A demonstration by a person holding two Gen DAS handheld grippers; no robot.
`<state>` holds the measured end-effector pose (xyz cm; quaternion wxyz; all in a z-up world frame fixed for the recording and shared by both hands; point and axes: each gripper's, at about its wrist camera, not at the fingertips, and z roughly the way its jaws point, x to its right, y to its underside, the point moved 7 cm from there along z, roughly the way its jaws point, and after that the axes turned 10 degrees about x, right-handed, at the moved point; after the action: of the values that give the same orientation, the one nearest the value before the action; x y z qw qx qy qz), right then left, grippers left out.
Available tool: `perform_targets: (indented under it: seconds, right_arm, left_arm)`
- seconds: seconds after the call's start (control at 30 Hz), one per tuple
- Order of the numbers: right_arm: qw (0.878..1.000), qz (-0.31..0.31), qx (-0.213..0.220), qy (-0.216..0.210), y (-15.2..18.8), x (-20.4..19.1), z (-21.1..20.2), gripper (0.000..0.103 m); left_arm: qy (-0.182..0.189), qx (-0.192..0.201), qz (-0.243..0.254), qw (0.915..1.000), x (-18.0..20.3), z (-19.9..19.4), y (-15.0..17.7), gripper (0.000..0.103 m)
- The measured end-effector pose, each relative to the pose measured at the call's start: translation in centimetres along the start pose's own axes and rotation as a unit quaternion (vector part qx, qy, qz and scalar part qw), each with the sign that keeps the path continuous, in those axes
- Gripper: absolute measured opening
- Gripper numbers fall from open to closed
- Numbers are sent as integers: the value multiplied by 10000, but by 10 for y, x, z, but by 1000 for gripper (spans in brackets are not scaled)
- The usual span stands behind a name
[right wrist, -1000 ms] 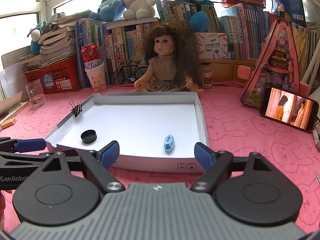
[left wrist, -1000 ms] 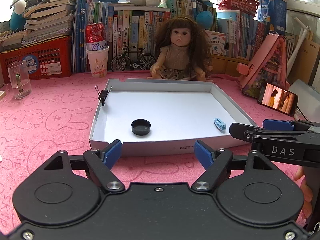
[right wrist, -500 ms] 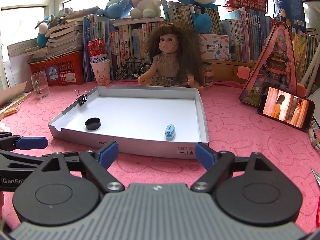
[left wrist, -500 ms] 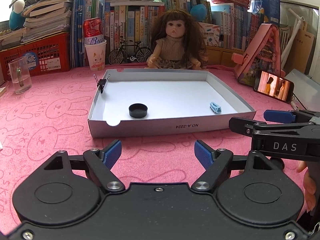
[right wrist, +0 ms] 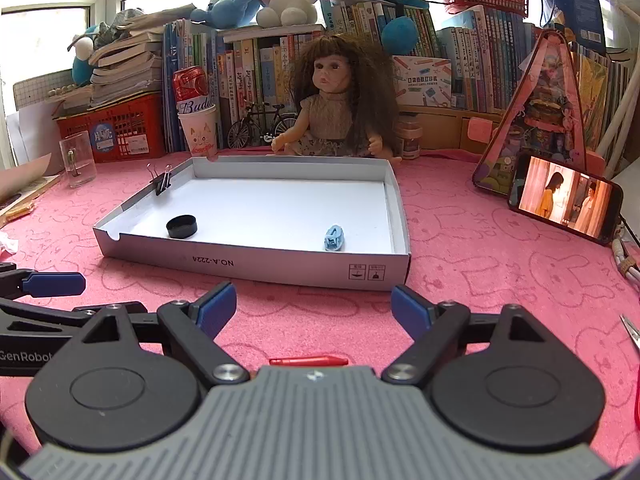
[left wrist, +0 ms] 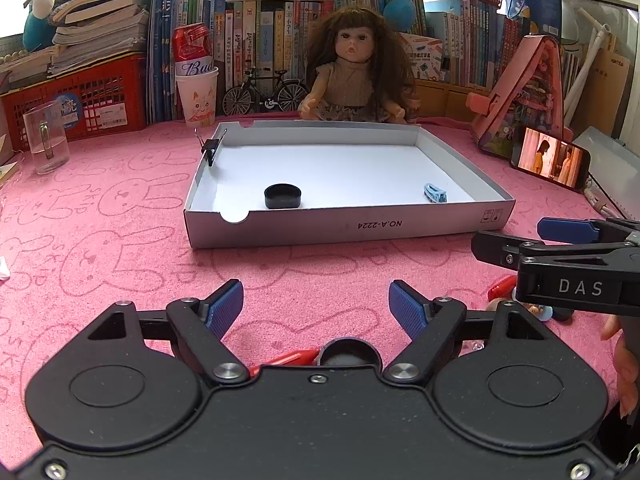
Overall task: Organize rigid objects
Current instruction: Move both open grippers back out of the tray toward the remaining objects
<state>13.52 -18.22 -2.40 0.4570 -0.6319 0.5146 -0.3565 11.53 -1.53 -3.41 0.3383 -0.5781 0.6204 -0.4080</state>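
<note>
A shallow white box lid (left wrist: 332, 230) (right wrist: 256, 266) lies on the pink cloth. Inside it sit a black round cap (left wrist: 282, 196) (right wrist: 182, 226) and a small light-blue clip (left wrist: 435, 193) (right wrist: 334, 238). A black binder clip (left wrist: 209, 148) (right wrist: 162, 184) grips its left wall. My left gripper (left wrist: 316, 312) hovers open over bare cloth in front of the lid, with a dark round object (left wrist: 346, 354) and a red piece (left wrist: 286, 358) just below it. My right gripper (right wrist: 314, 312) (left wrist: 520, 240) is open too, above a red pen-like stick (right wrist: 308, 361).
A doll (left wrist: 354, 76), a model bicycle (left wrist: 264, 92), a paper cup with a red can (left wrist: 196, 84), a glass (left wrist: 44, 140), a red basket (left wrist: 76, 100) and books stand behind. A phone (left wrist: 550, 162) leans at the right. Small toys (left wrist: 520, 304) lie by the right gripper.
Both grippers have drawn back from the box lid and sunk a little; the lid looks farther away. A red stick and a dark round object have come into view under them.
</note>
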Motion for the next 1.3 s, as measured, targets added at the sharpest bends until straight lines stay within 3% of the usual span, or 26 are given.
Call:
perform_targets:
  seconds: [0.57,0.9,1.07,1.17,1.3]
  right_arm:
    - [9999,54,-17,94,16,7,-16,91]
    - [9998,-84,92,137,21,11,-29,91]
    - [9995,-196,193,134,25,10,-36,91]
    - [9991,-304,289,85,27,7,-43,82]
    - [9981,-498,363,-29,30,-2,-50,69]
  left_arm:
    - [-72,105,-76,9999,-6,-20,12,78]
    - [-37,140,3,9999,-8,-34,19,72]
    - [75,83,25,9999,-9,-43,25,56]
    - [172,80,77,9998,-8,-52,27,46]
    - [379,112,160,9991,-1,-65,30,41]
